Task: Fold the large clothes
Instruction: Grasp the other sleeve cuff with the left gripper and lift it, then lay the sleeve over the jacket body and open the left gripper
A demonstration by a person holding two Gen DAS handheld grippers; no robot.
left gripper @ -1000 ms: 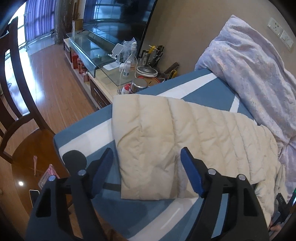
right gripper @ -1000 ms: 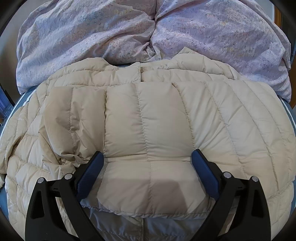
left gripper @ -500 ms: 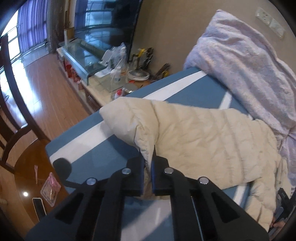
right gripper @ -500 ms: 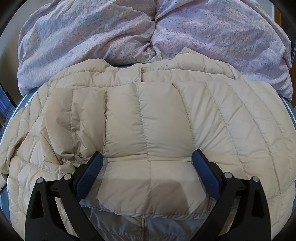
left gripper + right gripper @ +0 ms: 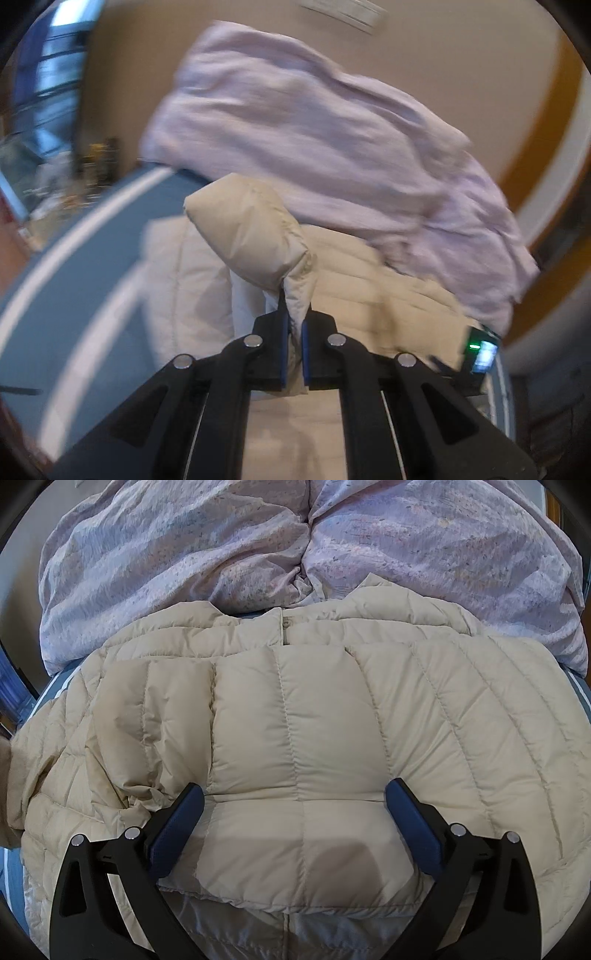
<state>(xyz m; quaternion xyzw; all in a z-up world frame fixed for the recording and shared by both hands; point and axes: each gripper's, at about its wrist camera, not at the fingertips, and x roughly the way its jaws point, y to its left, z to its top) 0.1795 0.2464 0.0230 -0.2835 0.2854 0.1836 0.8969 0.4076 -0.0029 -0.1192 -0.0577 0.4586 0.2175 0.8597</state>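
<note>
two grippers, one puffy jacket on the bed

one cream quilted down jacket (image 5: 295, 738) lies spread across the bed (image 5: 74, 258), whose blue cover carries white stripes. a lilac duvet (image 5: 221, 546) is bunched up along the far side of the bed against the wall, and the jacket's collar end sits just beside it, touching its edge.

the left gripper (image 5: 293, 332) has its jaws clamped on a cuff-like end of the jacket's sleeve (image 5: 251, 236). the blue pads press the cream fabric from both sides with only the cloth between them. the sleeve stands lifted off the bed, arching up from the jaws and over toward the body of the jacket; the background in the left wrist view is smeared with blur. the rest of the jacket lies flat beneath and beyond the raised sleeve.

the right gripper (image 5: 295, 812) hovers over the jacket with its jaws spread wide apart. a folded-over panel of the jacket lies between the two blue pads; whether the tips rest on the fabric i cannot tell, but nothing is pinched. the panel lies on top of the jacket's body, its edge toward the camera, with paler lining visible just below it.

at the right edge of the left wrist view a small device with a green light (image 5: 484, 350) shows. no containers can be made out clearly; the clutter at the far left of that view is too blurred to name.
</note>
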